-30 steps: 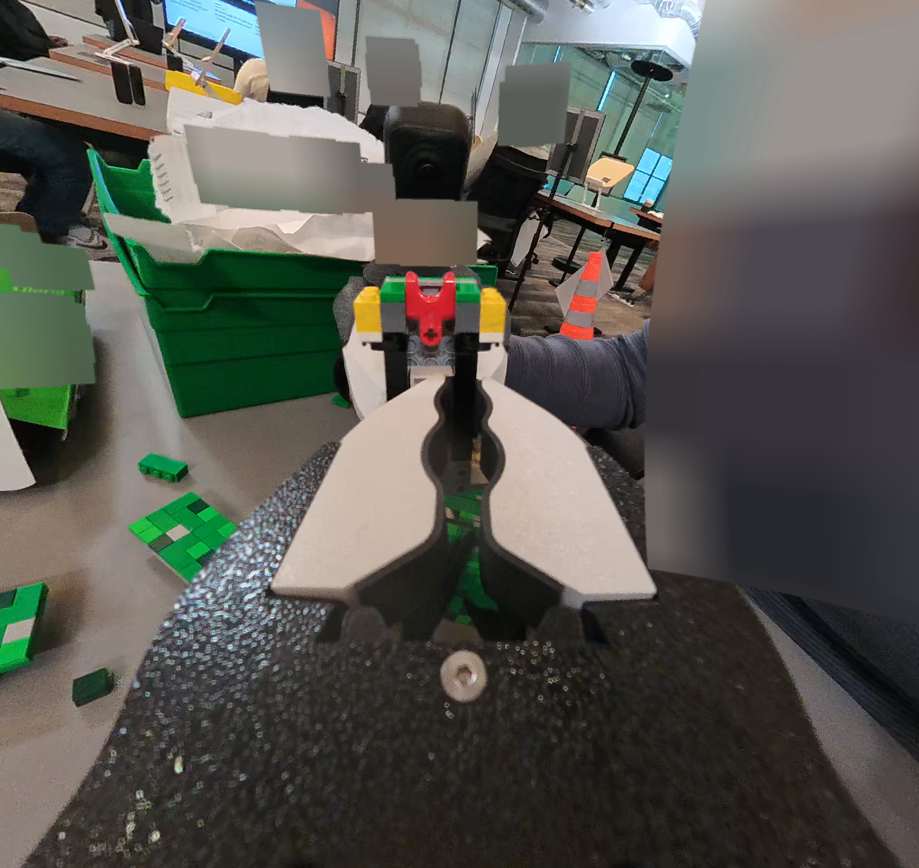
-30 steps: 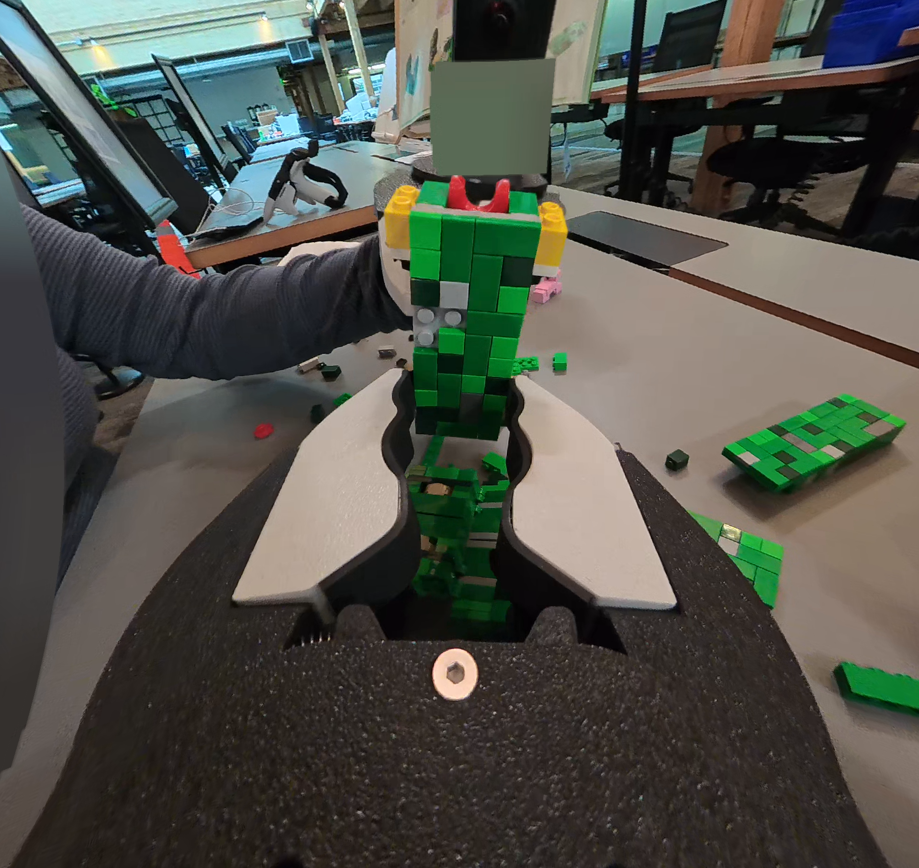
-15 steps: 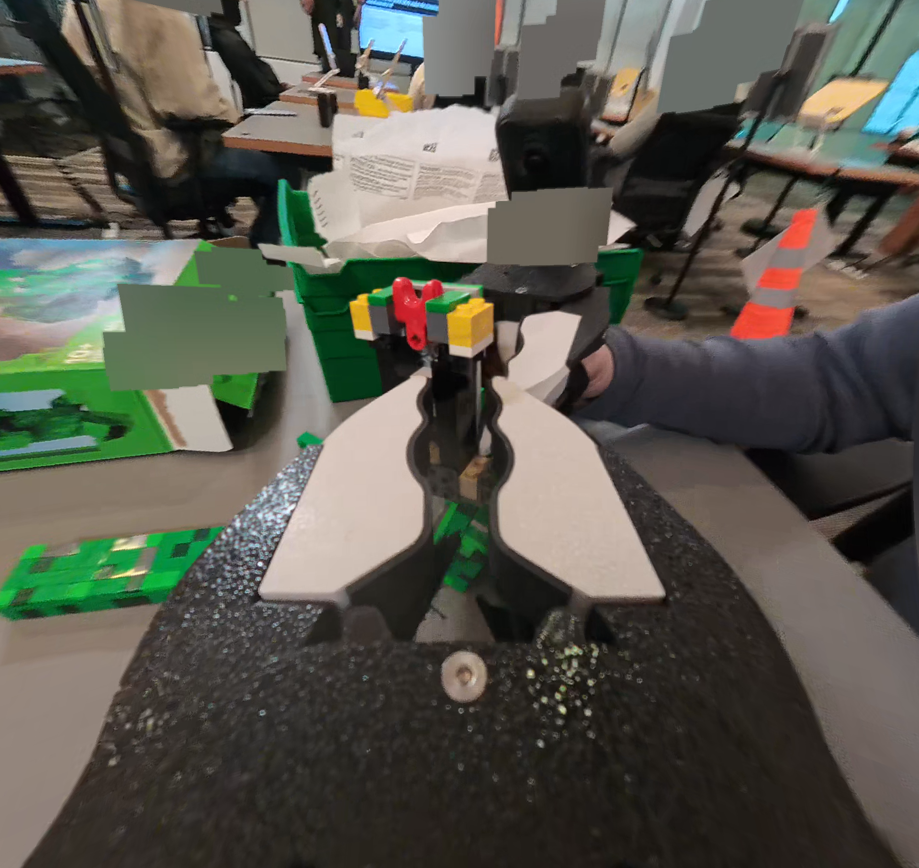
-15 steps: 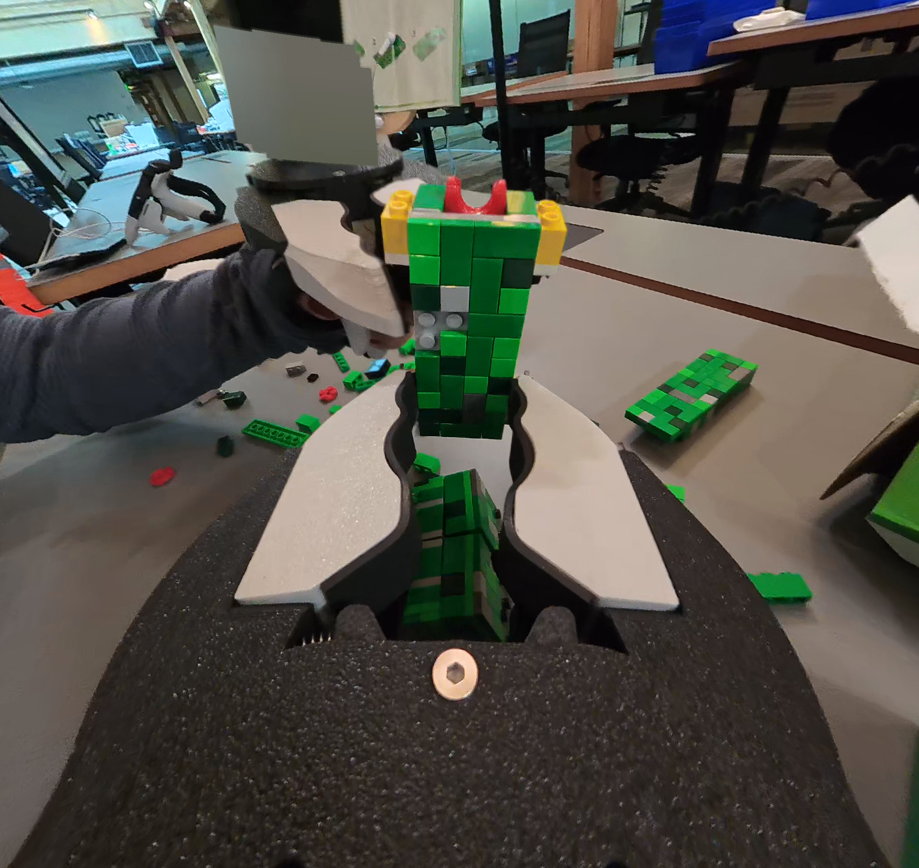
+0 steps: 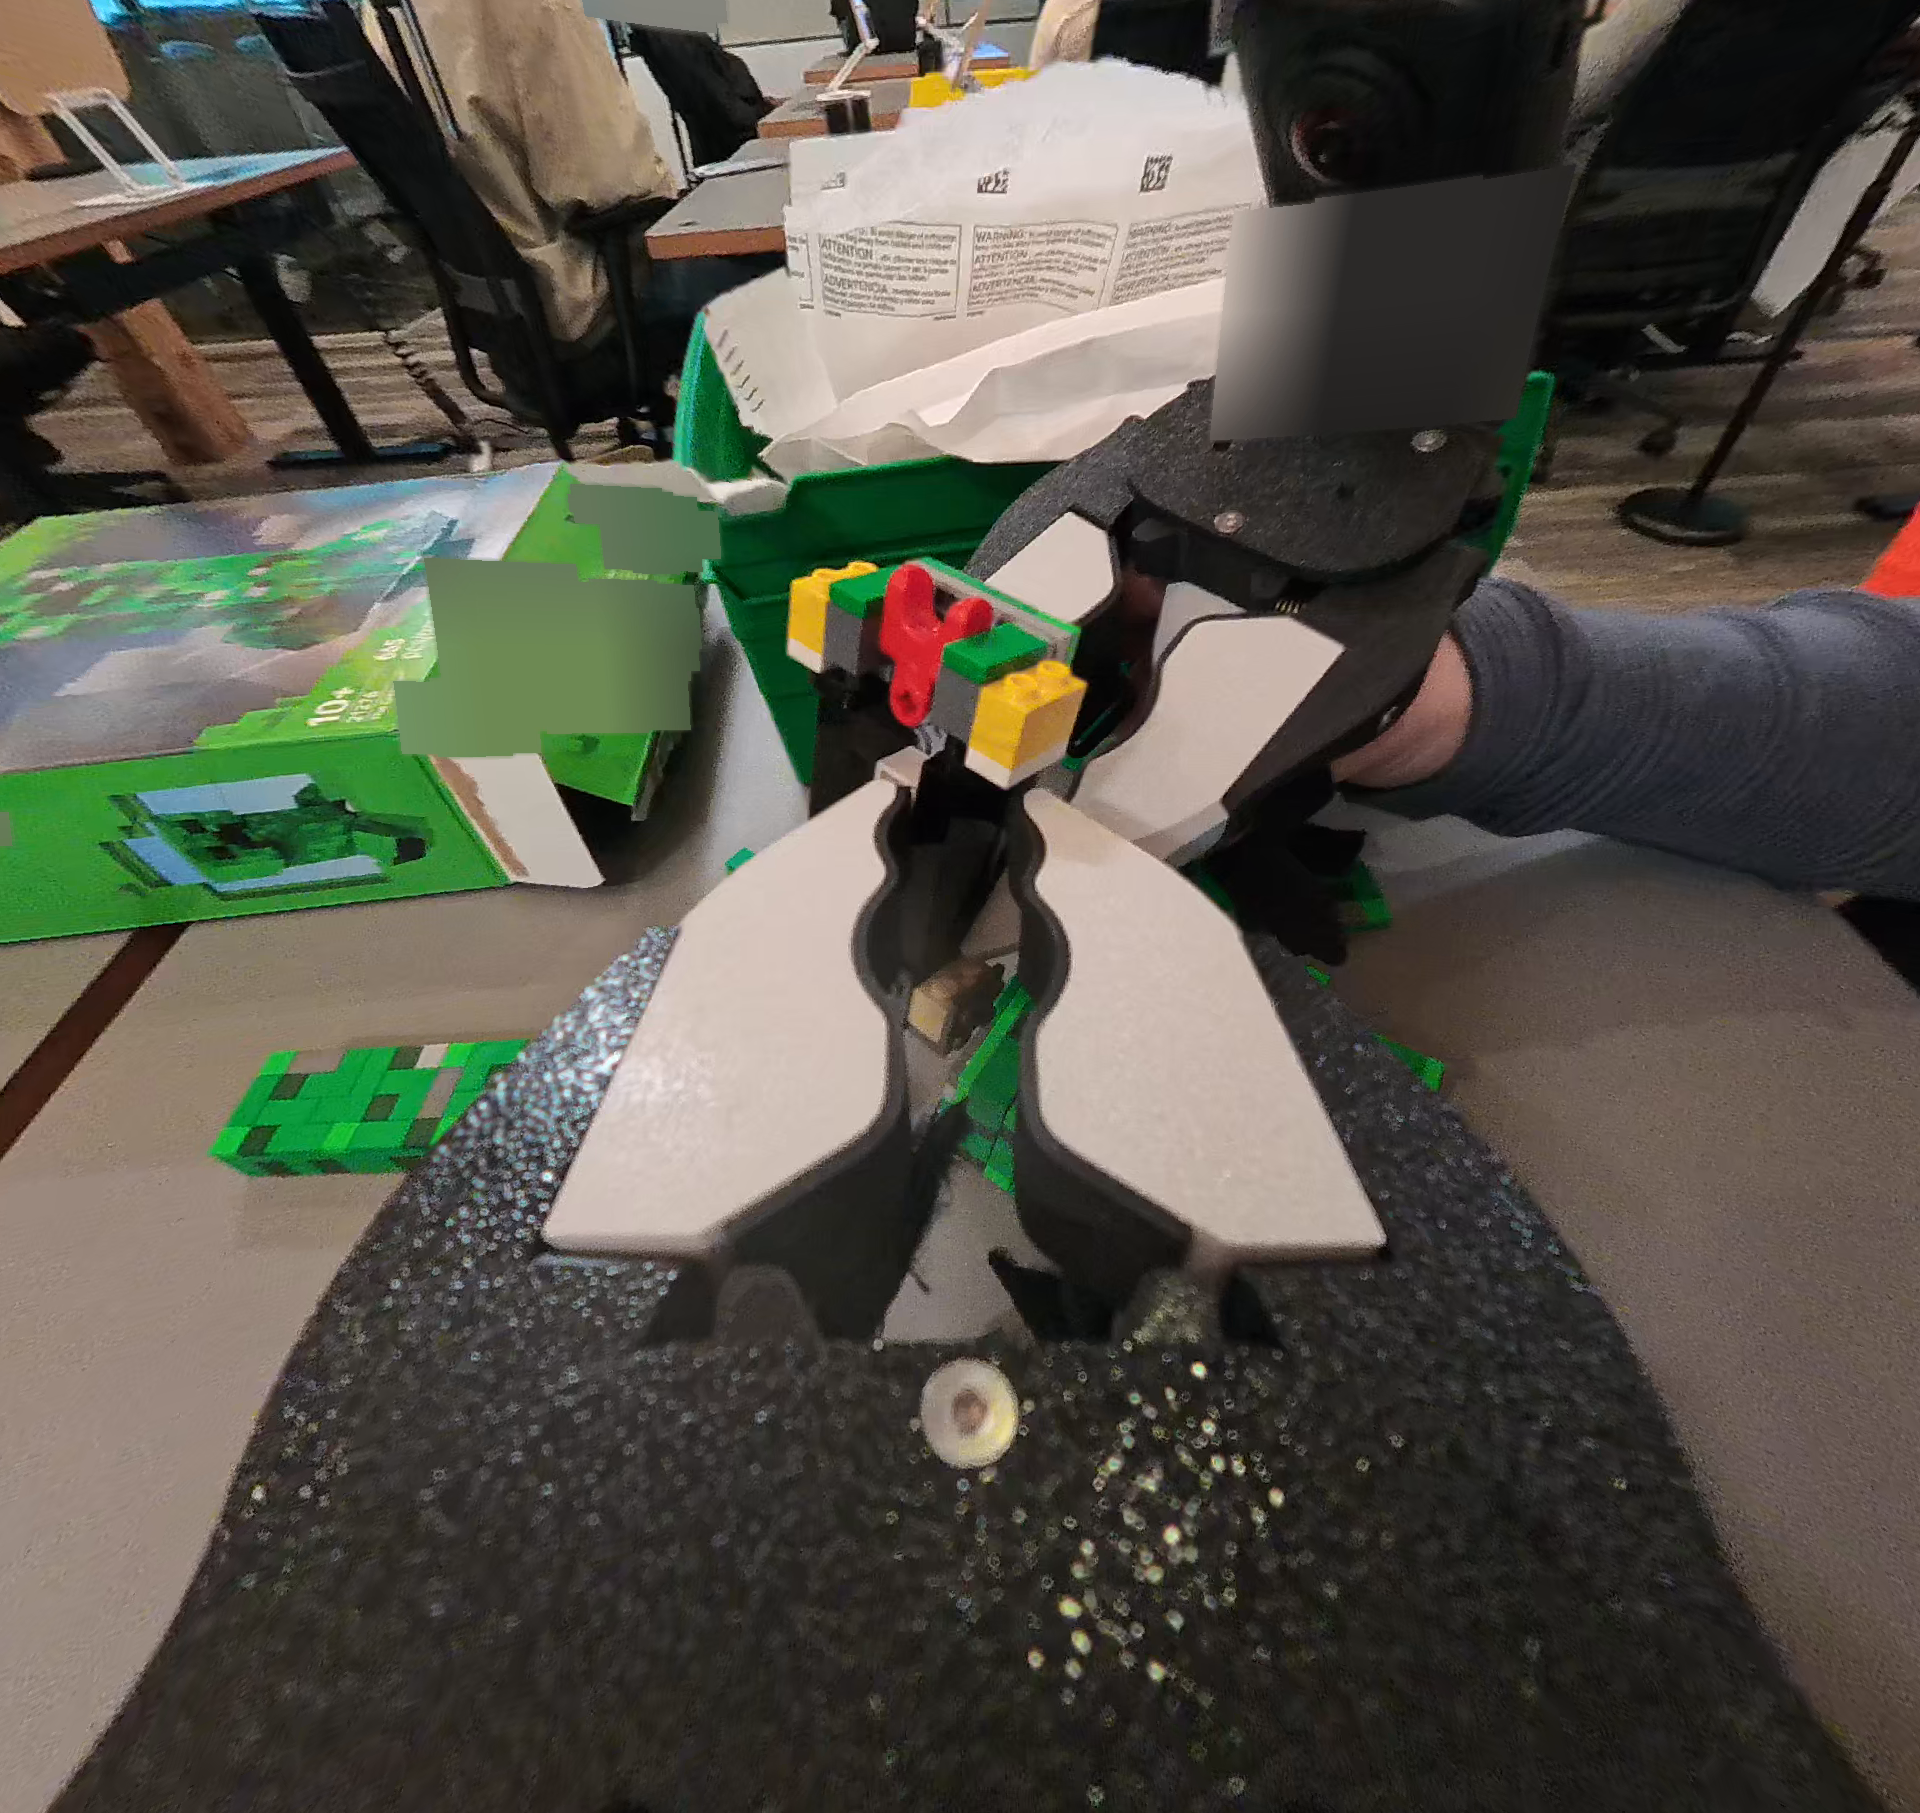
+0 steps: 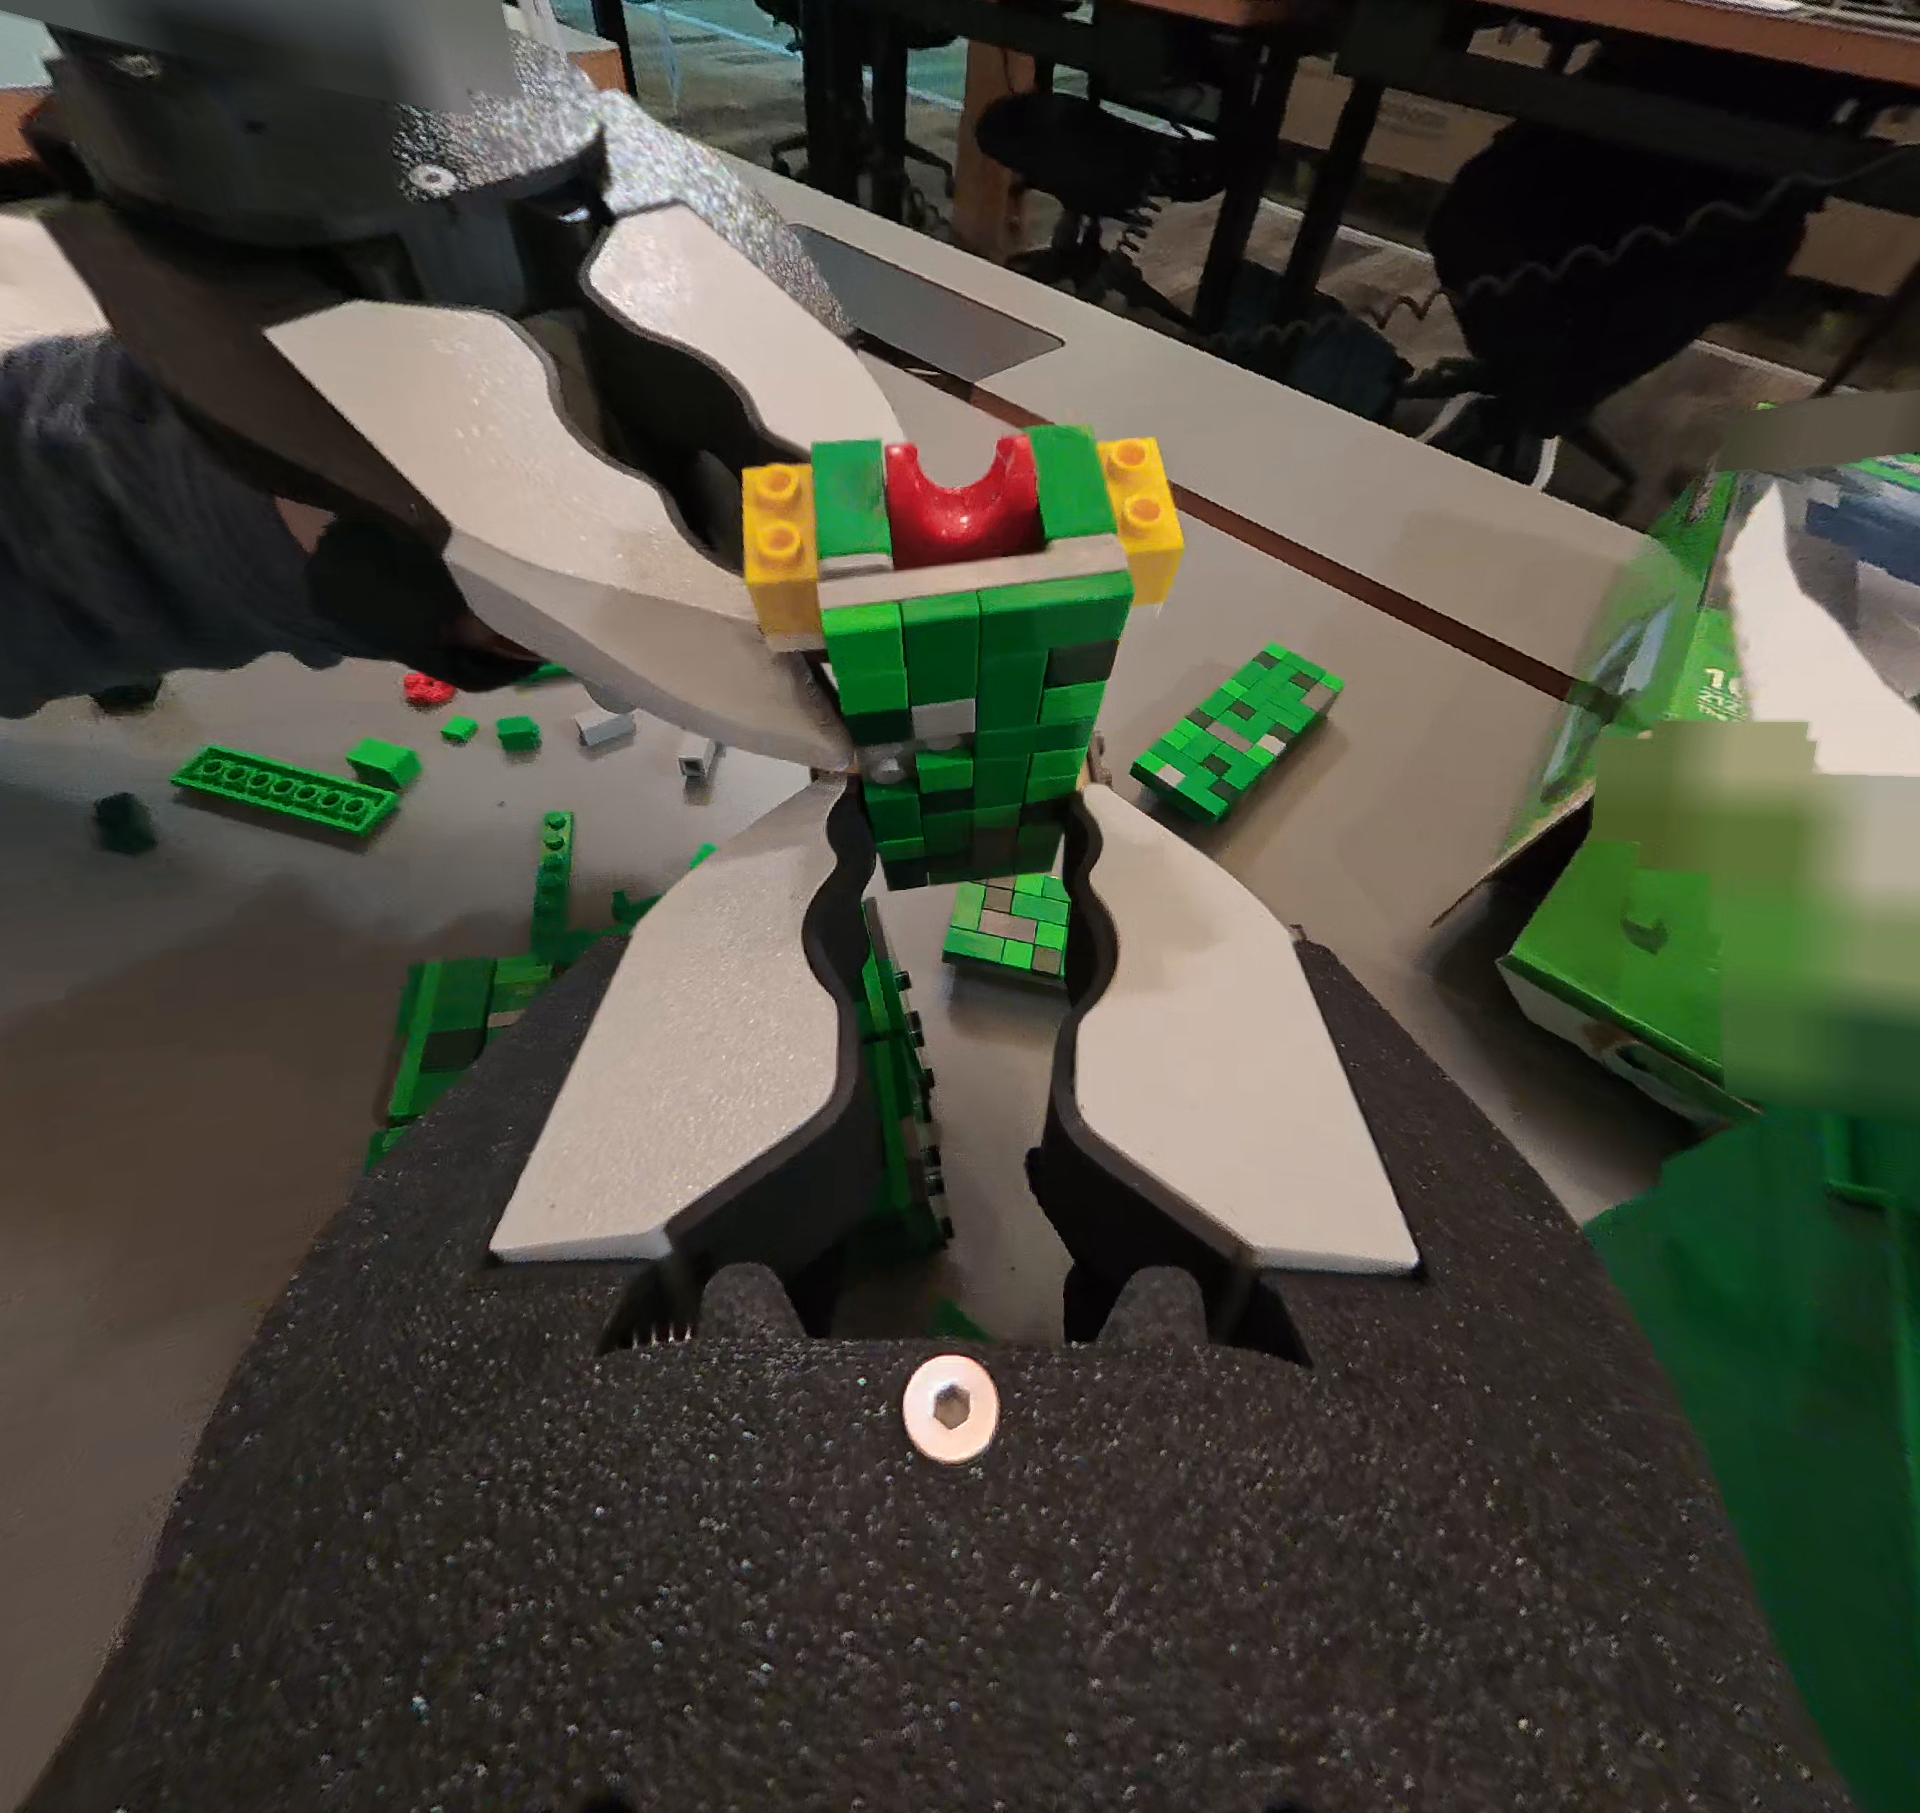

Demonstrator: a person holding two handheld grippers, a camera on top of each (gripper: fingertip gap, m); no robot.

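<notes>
A brick tower (image 6: 977, 703) has a green patterned front and a top of yellow, green, grey and red bricks. My right gripper (image 6: 961, 797) is shut on its lower end and holds it above the table (image 6: 1371, 859). The left gripper's fingers (image 6: 540, 506) come in from the upper left; one tip touches the tower's left side, the other passes behind it. In the left wrist view my left gripper (image 5: 951, 797) is shut on the tower's dark back (image 5: 935, 683), which leans to the right. The right gripper's fingers (image 5: 1226, 693) show behind the tower.
A green set box (image 5: 208, 724) and a green bin (image 5: 883, 516) stuffed with white paper stand beyond the tower. Green brick panels (image 6: 1236, 735) (image 5: 353, 1098), a long green plate (image 6: 281, 792) and small loose pieces lie on the table. Chairs and desks stand behind. The tips of both grippers are at nearly the same place. My right tips are roughly 20 centimeters from the long green plate (image 6: 281, 792).
Both grippers turned with the tower between them. The left gripper moved in closer to the tower, and the right view now looks more steeply down on the tower's top.
</notes>
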